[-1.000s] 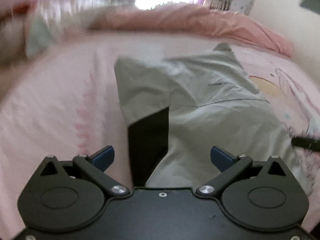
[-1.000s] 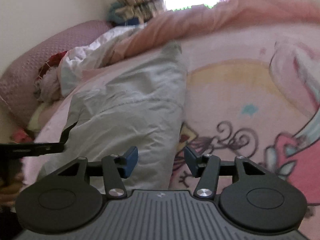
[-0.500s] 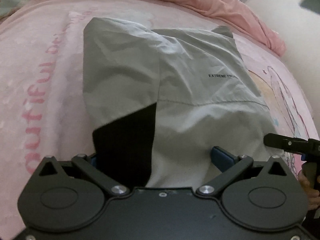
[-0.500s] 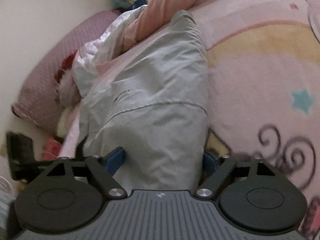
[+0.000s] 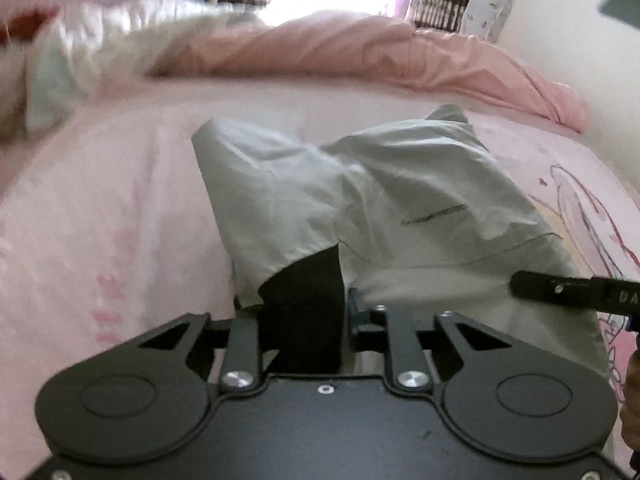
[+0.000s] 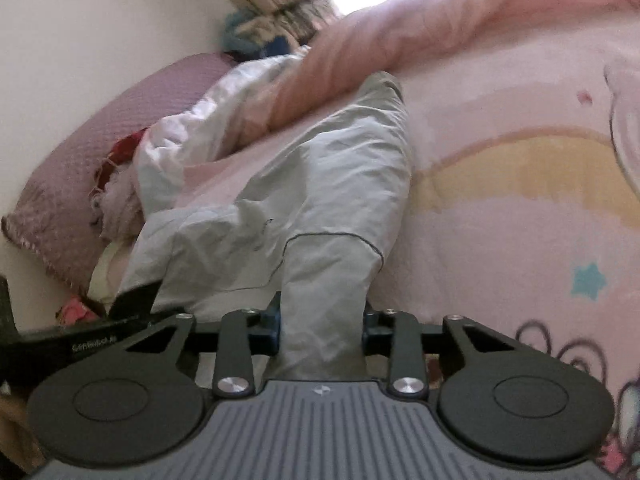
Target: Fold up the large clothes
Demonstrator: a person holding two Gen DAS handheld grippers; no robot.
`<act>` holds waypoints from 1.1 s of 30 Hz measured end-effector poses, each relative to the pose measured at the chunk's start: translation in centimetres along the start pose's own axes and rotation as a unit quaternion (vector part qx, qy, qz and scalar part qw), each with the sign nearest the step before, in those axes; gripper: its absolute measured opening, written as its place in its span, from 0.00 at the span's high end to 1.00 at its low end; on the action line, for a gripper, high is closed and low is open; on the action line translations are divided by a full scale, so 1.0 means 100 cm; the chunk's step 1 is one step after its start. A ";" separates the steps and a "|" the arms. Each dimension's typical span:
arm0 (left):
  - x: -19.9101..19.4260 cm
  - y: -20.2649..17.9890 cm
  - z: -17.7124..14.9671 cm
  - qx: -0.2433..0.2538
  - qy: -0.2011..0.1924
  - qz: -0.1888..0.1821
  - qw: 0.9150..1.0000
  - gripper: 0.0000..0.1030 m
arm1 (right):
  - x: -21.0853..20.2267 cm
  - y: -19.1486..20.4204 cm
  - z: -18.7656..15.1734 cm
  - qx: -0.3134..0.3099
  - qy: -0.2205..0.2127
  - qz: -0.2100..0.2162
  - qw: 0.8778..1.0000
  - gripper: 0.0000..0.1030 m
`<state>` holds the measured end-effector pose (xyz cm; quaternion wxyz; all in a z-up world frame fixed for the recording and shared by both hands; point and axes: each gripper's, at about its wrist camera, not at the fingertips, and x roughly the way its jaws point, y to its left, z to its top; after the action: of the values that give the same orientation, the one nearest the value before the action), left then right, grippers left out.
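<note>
A pale grey jacket [image 5: 400,208] with a black lining lies folded lengthwise on the pink bed sheet [image 5: 100,220]. My left gripper [image 5: 302,316] is shut on its near edge, where the black lining [image 5: 304,300] shows. My right gripper [image 6: 322,320] is shut on the jacket's [image 6: 320,200] other near corner, and the cloth rises in a ridge from the jaws. The right gripper also shows as a black bar at the right of the left wrist view [image 5: 568,290]. The left gripper shows at the left edge of the right wrist view [image 6: 72,338].
A rolled pink quilt [image 5: 360,52] lies across the far side of the bed. White bedding [image 6: 208,120] and a purple pillow [image 6: 92,140] are piled at the head end against the wall. The sheet has a cartoon rainbow print [image 6: 520,172].
Both grippers have closed on the jacket's near edge; they were open around it half a second ago. The near edge is now lifted and the cloth bunches up.
</note>
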<state>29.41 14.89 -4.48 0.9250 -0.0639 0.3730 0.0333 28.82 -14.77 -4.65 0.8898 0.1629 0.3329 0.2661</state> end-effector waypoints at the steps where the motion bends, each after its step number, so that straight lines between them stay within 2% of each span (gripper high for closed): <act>1: -0.006 -0.007 0.004 0.013 -0.007 0.006 1.000 0.85 | -0.006 0.003 0.002 -0.006 -0.005 0.003 1.000 0.65; 4: -0.011 -0.011 0.008 0.006 -0.013 -0.009 1.000 0.86 | -0.019 0.001 0.009 -0.009 -0.017 0.005 1.000 0.66; 6: -0.013 -0.010 0.008 -0.016 -0.014 -0.034 0.999 0.87 | -0.030 -0.002 0.013 -0.015 -0.025 0.004 1.000 0.67; 9: -0.018 -0.026 0.009 -0.010 -0.028 -0.050 0.998 0.88 | -0.051 -0.005 0.022 -0.023 -0.040 -0.002 0.999 0.67; 12: -0.028 -0.054 0.018 -0.008 -0.045 -0.045 0.998 0.88 | -0.076 -0.016 0.033 -0.021 -0.055 -0.004 0.998 0.67; 14: -0.035 -0.074 0.024 -0.004 -0.061 -0.059 0.996 0.88 | -0.098 -0.028 0.041 -0.021 -0.062 -0.011 0.998 0.67; 21: -0.036 -0.163 0.039 0.024 -0.079 -0.141 0.987 0.88 | -0.177 -0.085 0.060 0.001 -0.095 -0.060 0.994 0.67; 26: -0.012 -0.232 0.036 0.054 -0.060 -0.190 0.978 0.89 | -0.216 -0.138 0.050 0.025 -0.099 -0.109 0.989 0.67; 30: 0.040 -0.275 0.017 0.066 0.004 -0.215 0.974 0.87 | -0.207 -0.203 0.026 0.092 -0.076 -0.124 0.985 0.67; 31: 0.055 -0.282 0.009 0.067 0.019 -0.210 0.975 0.84 | -0.198 -0.222 0.016 0.110 -0.061 -0.128 0.984 0.64; 32: 0.068 -0.286 0.001 0.069 0.032 -0.201 0.977 0.75 | -0.188 -0.233 0.005 0.117 -0.046 -0.141 0.982 0.51; 33: 0.078 -0.288 -0.007 0.072 0.036 -0.191 0.978 0.68 | -0.176 -0.246 -0.007 0.117 -0.032 -0.160 0.980 0.42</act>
<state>37.70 -13.61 -7.73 0.9023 -0.0684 0.3887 -0.1736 26.11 -44.76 -7.68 0.9058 0.2194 0.3549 0.0739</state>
